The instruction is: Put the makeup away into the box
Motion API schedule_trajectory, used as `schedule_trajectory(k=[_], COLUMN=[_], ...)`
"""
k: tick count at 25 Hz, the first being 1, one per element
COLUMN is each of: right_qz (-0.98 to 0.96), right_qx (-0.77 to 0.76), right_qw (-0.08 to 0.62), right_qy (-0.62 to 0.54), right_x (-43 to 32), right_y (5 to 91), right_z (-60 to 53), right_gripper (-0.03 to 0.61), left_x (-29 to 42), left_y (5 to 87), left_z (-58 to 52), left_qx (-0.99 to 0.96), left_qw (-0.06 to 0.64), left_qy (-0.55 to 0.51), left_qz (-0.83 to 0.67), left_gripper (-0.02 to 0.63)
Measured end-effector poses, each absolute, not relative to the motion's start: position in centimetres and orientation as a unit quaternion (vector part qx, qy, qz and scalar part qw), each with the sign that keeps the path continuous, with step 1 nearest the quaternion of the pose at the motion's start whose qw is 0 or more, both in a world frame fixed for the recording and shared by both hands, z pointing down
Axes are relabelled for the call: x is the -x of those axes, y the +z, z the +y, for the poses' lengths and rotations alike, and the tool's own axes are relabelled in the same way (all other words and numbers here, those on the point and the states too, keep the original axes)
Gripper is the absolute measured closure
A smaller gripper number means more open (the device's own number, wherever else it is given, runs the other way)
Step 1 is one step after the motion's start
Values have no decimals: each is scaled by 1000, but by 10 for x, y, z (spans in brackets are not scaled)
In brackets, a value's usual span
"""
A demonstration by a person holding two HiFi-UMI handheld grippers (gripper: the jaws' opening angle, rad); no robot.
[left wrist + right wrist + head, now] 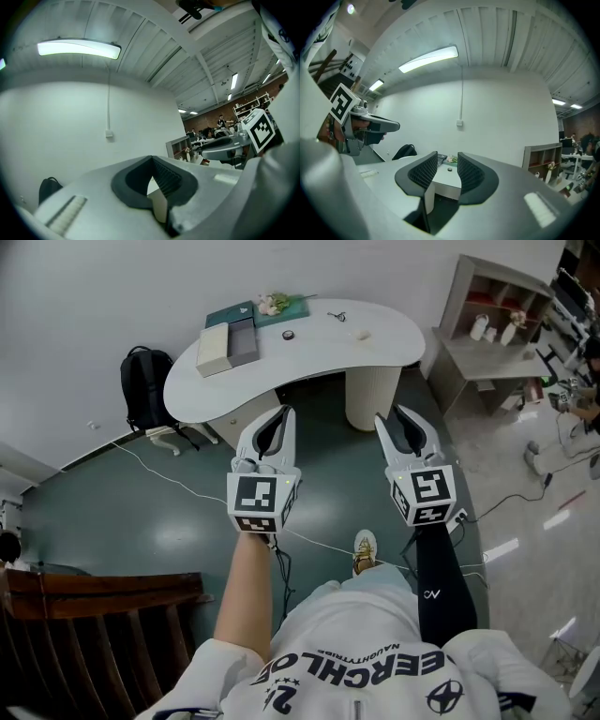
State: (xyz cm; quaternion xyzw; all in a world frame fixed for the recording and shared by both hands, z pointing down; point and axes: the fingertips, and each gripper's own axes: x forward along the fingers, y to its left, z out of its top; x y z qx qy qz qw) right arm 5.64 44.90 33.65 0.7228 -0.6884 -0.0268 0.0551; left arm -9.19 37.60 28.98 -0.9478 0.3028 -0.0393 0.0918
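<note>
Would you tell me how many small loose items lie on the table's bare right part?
3: a dark round one nearest the boxes, a thin dark one behind it, a pale one rightmost. Others may be hidden.

So the worktop (319, 357) sits far centre. The box (228, 346) is on its left end, flowers (275, 303) just behind it, and a small round item (288, 335) just right of the box. There's a backpack (145, 385) on the floor off the left end, a shelf (487, 329) far right, and a chair (94, 615) near left.
</note>
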Motion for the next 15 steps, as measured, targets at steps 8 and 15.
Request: schedule_trajectory(k=[8,15], right_qz=[-701,-708], right_qx=[-711,-705], right_qw=[45,37], right_qy=[-27,-26], right_x=[-125,-176], right_y=[329,329], right_z=[384,354], right_gripper=[419,419], left_x=[22,-32], left_y=[285,283], left_z=[322,297], left_qx=[950,949], left_qw=[78,82], left_qy=[-32,-28], left_qz=[300,302], left_gripper=[614,614])
